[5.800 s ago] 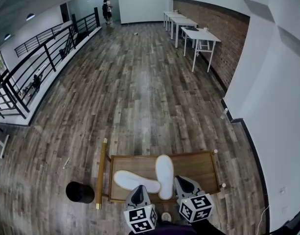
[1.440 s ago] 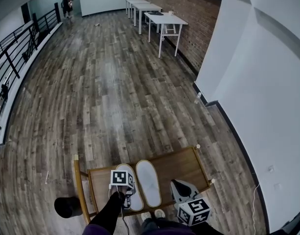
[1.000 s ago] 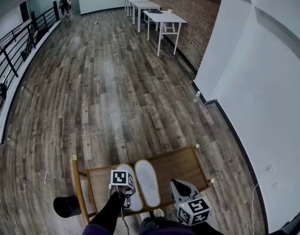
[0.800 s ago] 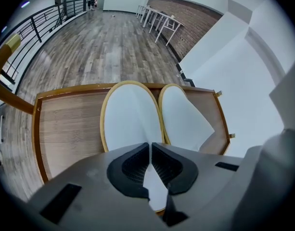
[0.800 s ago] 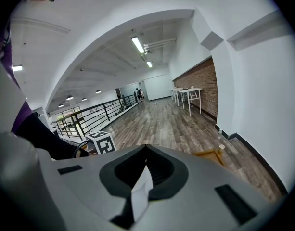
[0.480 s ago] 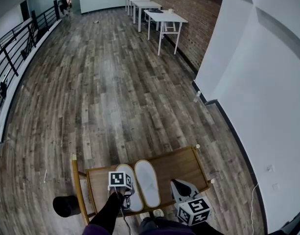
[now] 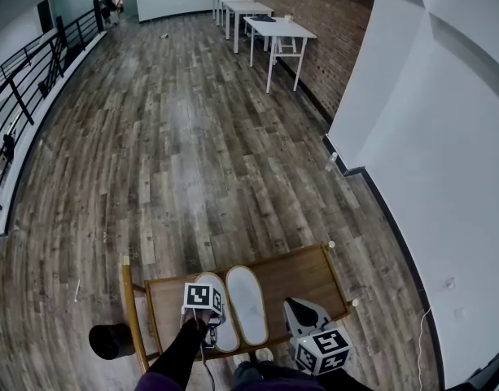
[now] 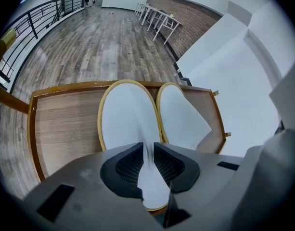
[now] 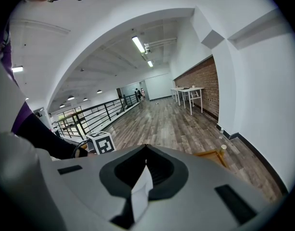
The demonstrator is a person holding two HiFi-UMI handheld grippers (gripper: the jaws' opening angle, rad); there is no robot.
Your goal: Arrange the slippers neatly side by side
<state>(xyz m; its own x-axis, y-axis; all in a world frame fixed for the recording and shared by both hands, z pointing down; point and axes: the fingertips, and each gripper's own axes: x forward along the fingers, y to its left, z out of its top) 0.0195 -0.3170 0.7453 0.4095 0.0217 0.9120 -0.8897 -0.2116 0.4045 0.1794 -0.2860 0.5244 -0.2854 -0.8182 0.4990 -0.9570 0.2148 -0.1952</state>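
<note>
Two white slippers with tan edging lie side by side, toes pointing away, on a low wooden table [image 7: 302,277]. My left gripper [image 7: 215,331] sits over the heel of the left slipper [image 7: 210,290]. In the left gripper view its jaws [image 8: 148,150] stand almost together, with a strip of the left slipper [image 8: 128,117] between them. The right slipper [image 7: 247,300] [image 8: 182,119] lies apart from both grippers. My right gripper [image 7: 298,306] hovers at the table's front right, shut [image 9: 146,150] and holding nothing.
A black round object [image 7: 111,340] stands on the floor left of the table, next to a wooden rail [image 7: 129,312]. White wall [image 7: 444,177] runs along the right. White desks [image 7: 282,31] and a black railing [image 7: 21,80] stand far off across the plank floor.
Earlier the left slipper lay crosswise with both grippers at the front edge. Now it lies parallel to the other, with the left gripper on its heel. Almost nothing moved in the last second.
</note>
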